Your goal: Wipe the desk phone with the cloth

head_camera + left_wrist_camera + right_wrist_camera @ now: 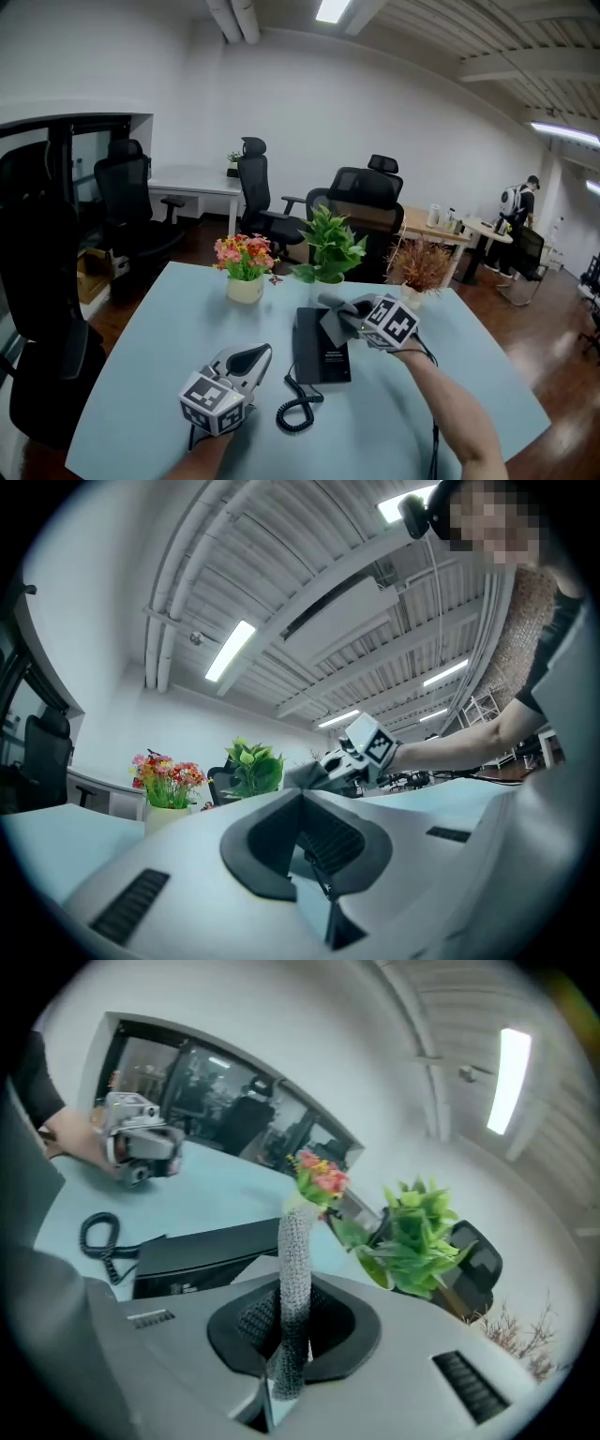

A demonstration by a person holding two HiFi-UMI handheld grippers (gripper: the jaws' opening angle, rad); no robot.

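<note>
- Sitting flat on the light-blue table (141, 352), the black desk phone (317, 354) is pretty much between the two grippers, with its coiled cord (298, 411) curled up off the near end.
- Grey cloth (334, 323) is up over the phone's far right corner. Can't tell if it's actually touching the phone.
- Right gripper (356, 317) has that cloth, and its own view shows the jaws clamped on a knit fold of it.
- Left gripper (253, 359) is low by the phone's left side, near the cord, jaws together with nothing in them.
- Along the far side of the table: a pot of pink and orange flowers (246, 267), a leafy green plant (328, 246) and a dried brown one (419, 267).
- Black office chairs (361, 202) behind all that.
</note>
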